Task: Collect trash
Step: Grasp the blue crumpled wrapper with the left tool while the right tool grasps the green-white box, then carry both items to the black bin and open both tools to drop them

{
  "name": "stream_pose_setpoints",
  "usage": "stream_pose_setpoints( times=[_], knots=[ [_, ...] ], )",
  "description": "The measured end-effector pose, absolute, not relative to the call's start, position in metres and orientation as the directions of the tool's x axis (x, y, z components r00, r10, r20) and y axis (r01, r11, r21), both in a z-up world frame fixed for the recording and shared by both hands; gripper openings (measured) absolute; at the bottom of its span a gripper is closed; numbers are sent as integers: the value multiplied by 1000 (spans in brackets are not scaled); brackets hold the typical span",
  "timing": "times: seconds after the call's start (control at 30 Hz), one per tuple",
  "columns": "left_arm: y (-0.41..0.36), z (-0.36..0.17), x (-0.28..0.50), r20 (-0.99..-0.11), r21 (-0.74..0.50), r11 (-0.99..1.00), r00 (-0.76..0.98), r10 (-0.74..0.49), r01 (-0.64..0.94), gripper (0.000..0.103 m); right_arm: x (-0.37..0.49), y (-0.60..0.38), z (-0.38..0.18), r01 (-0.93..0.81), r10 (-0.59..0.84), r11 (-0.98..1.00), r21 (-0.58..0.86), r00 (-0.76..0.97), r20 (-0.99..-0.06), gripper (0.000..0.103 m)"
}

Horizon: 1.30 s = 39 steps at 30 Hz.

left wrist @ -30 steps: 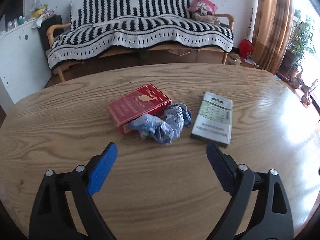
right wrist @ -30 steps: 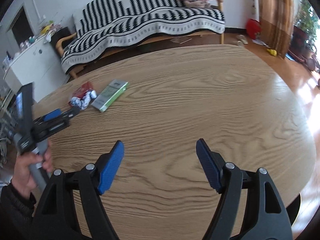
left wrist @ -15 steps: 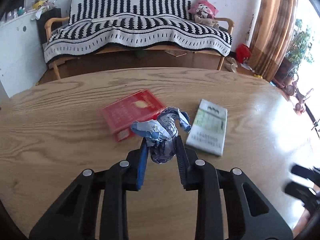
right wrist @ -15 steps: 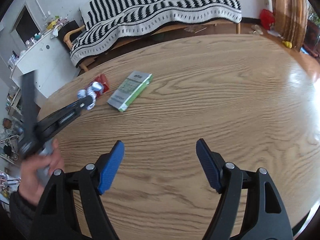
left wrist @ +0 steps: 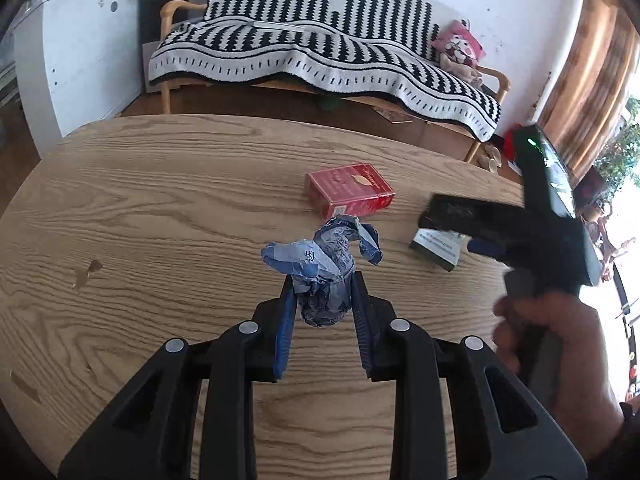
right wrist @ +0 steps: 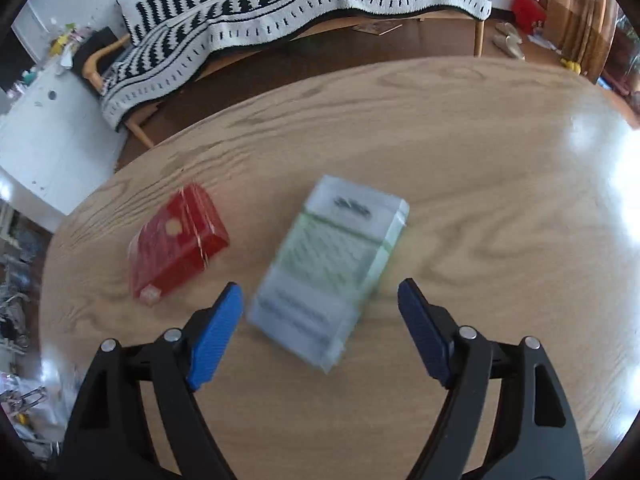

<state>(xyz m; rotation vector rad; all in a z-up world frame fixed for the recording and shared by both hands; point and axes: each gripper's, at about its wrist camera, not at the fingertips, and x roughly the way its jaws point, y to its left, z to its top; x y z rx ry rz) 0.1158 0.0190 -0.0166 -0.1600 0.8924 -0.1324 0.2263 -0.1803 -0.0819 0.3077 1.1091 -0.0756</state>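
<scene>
My left gripper (left wrist: 323, 284) is shut on a crumpled blue and white wrapper (left wrist: 325, 264) and holds it above the wooden table (left wrist: 160, 216). A red box (left wrist: 349, 193) lies beyond it; it also shows in the right wrist view (right wrist: 176, 245). My right gripper (right wrist: 320, 300) is open, its jaws on either side of the near end of a green and white box (right wrist: 332, 272), which is blurred. In the left wrist view the right gripper (left wrist: 472, 228) hovers over that box (left wrist: 437, 249) and hides most of it.
A sofa with a black and white striped blanket (left wrist: 320, 52) stands behind the table, with a pink soft toy (left wrist: 460, 48) on it. A white cabinet (left wrist: 68, 56) is at the left. Curtains (left wrist: 588, 72) hang at the right.
My left gripper has closed on the wrapper, lifted it and moved left away from the boxes. My right gripper has travelled across the table to the green and white box.
</scene>
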Motion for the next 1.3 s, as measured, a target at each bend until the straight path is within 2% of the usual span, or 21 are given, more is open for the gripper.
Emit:
stream_pose_setpoints(
  times=[0.13, 0.17, 0.2, 0.3, 0.57, 0.73, 0.93, 1.17, 1.3],
  knots=[
    [20, -22, 121, -774, -196, 979, 607, -183, 45, 27, 236, -169, -88, 224, 30, 964, 142, 439, -898, 77],
    [20, -22, 122, -774, -199, 979, 606, -183, 42, 27, 234, -167, -88, 218, 12, 968, 121, 445, -895, 74],
    [21, -22, 123, -774, -202, 979, 606, -182, 37, 27, 233, -165, -88, 211, -10, 973, 96, 448, -894, 68],
    [21, -24, 123, -776, -210, 977, 602, -188, 35, 27, 224, -169, -88, 182, 8, 978, 104, 463, -886, 60],
    [-8, -20, 114, -765, -206, 971, 598, -238, 124, 27, 134, -227, -53, 132, 49, 981, 142, 541, -840, 59],
    [-64, -12, 95, -757, -193, 951, 581, -301, 241, 27, 52, -295, -32, 180, 36, 968, 175, 590, -806, 59],
    [-163, 2, 54, -730, -194, 883, 538, -421, 427, 27, -54, -392, -20, 304, -77, 940, 157, 634, -770, 59],
    [-294, 0, -16, -722, -186, 723, 407, -560, 665, 27, -186, -513, -32, 513, -234, 843, 158, 616, -752, 59],
    [-356, -9, -60, -720, -194, 625, 322, -614, 757, 27, -256, -568, -48, 612, -275, 764, 205, 595, -755, 59]
  ],
)
